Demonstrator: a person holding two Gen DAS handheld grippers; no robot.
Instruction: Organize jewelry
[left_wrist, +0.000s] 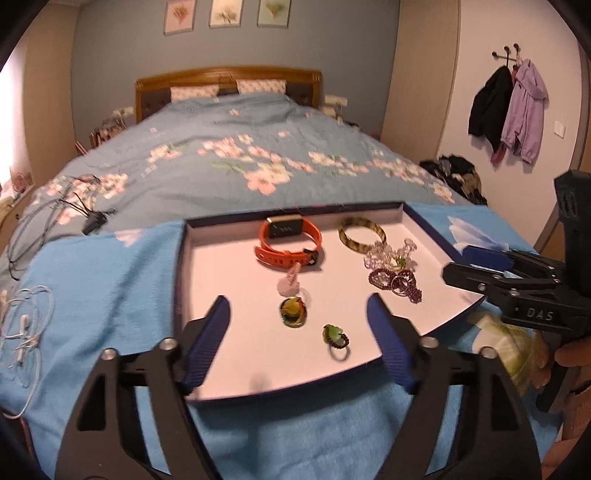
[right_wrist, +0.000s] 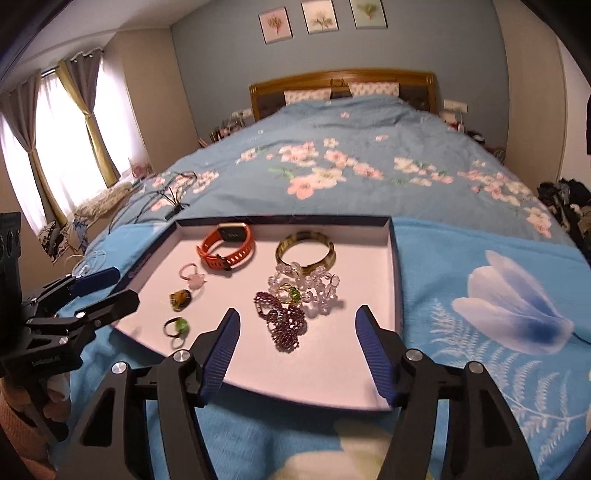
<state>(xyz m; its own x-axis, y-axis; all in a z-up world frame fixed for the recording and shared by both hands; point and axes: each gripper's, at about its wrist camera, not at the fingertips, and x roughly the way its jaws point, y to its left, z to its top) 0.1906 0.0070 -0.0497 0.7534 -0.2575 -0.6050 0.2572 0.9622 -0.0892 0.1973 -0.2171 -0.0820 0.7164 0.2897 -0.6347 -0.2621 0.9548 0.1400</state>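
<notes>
Jewelry tray (left_wrist: 207, 395); curtains (right_wrist: 79, 122) right-wrist only.

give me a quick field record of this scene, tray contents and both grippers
surface: blue floral blanket on bed
container: shallow white-lined box tray
far row: orange-strap smartwatch; amber striped bangle
right cluster: clear bead bracelet over purple bead bracelet
left column: pink ring, amber stone ring, green stone ring
left gripper: open, empty
right gripper: open, empty
</notes>
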